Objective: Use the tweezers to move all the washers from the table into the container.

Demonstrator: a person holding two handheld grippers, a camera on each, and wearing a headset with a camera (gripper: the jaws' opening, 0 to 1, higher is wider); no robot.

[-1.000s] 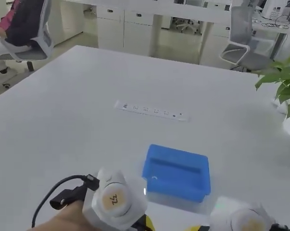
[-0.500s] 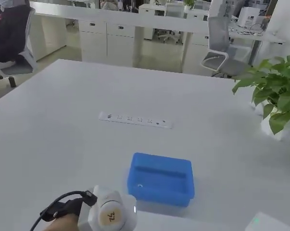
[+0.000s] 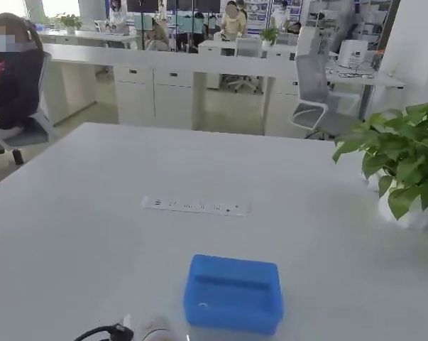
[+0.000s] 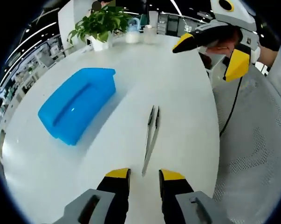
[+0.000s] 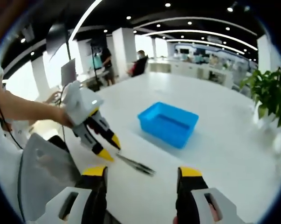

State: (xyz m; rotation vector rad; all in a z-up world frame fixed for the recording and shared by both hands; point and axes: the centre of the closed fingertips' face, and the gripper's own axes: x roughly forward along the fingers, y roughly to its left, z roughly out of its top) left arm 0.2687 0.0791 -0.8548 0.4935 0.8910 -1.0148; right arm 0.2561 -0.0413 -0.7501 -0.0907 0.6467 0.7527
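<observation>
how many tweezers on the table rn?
1. The tweezers lie flat on the table just ahead of the left tongs, beside the blue container, not touching it. Others may be hidden off-frame.

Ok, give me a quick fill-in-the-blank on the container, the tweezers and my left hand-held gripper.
The container is coloured ___.
The tweezers lie flat on the ___.
The left hand-held gripper has its jaws ___.
Missing words: blue; table; open.
</observation>
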